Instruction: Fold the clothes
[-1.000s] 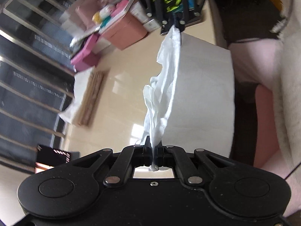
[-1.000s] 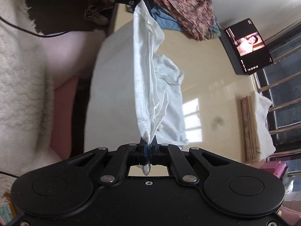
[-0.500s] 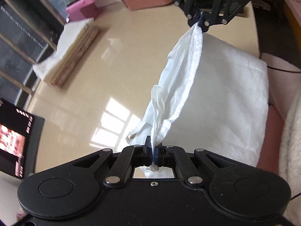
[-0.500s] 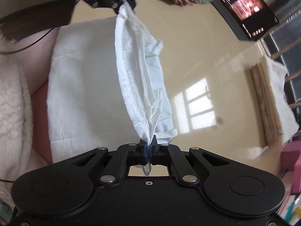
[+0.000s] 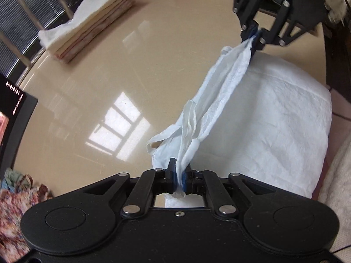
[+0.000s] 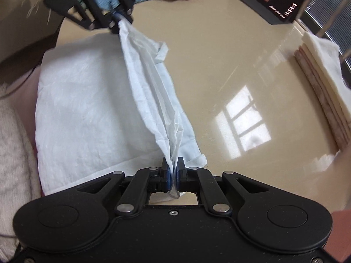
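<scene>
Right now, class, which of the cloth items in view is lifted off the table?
The white garment, pinched between the left gripper and right gripper; the folded stack and floral pile lie untouched.

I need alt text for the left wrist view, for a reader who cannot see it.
A thin white cloth garment hangs stretched between the left gripper and the right gripper, both shut on it, above a glossy beige table. A stack of folded cream towels lies far left.

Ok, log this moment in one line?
left gripper: shut on white garment | right gripper: shut on white garment | stretched between them above table
</scene>
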